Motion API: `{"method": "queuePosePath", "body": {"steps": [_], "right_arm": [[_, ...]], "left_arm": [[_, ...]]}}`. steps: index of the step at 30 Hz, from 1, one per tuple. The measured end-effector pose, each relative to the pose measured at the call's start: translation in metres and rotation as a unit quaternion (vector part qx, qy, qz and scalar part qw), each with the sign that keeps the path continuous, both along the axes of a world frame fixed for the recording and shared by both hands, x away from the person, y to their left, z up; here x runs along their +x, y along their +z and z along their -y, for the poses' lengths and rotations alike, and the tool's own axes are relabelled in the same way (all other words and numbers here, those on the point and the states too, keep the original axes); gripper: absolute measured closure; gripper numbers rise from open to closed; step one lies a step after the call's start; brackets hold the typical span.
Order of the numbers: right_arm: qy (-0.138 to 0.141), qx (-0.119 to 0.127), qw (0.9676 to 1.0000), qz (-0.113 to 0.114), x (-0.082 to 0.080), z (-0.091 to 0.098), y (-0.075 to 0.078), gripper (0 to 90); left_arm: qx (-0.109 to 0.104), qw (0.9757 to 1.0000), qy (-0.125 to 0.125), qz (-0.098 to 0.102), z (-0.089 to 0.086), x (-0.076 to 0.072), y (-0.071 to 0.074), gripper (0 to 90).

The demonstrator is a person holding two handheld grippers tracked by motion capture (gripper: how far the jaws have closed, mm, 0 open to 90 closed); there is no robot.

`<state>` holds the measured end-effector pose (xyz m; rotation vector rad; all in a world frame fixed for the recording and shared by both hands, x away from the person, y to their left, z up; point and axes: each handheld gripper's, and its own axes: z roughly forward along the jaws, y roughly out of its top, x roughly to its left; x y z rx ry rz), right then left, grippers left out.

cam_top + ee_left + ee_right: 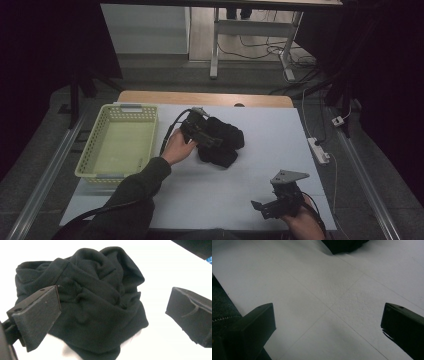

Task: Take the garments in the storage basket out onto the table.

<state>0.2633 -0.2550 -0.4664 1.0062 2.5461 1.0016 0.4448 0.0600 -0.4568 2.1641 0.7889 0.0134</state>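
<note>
A: Item one, the surface?

B: A bench [225, 190] under a white sheet, with a strip of bare wood showing along its far edge. Faint fold lines crossed the sheet in the right gripper view.

A: What was on it?

B: A pale yellow perforated plastic basket [97, 150] stood at the left side. A crumpled black garment [225, 142] lay near the middle, just right of the basket.

A: The grippers?

B: The left gripper [207, 140] was over the garment's left part, fingers [37, 315] spread wide and released, the cloth lying between them but not pinched. The right gripper [267, 207] sat at the near right corner, well apart from the garment, fingers [254, 325] parted above bare sheet, grasping nothing.

A: The room?

B: Dim. Grey floor, a white power strip [318, 150] with its cord right of the bench, a metal-legged table [250, 30] beyond with cables on the floor, and dark curtains at both sides.
</note>
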Motion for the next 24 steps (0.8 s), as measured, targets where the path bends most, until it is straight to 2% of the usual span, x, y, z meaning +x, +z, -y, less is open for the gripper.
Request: {"method": "queuePosePath", "body": {"steps": [12,18,24], "right_arm": [[-0.001,0.000,1.0000,0.000,0.000,0.000,0.000,0.0],[-0.001,0.000,1.0000,0.000,0.000,0.000,0.000,0.0],[-0.001,-0.001,1.0000,0.001,0.000,0.000,0.000,0.0]], "left_arm": [[-0.019,0.9998,0.003,0.009,-0.023,-0.011,0.010,0.0],[-0.012,0.9998,-0.001,0.019,-0.029,-0.019,0.017,0.0],[-0.019,0.9995,-0.001,0.024,-0.036,-0.027,0.023,0.0]]}}
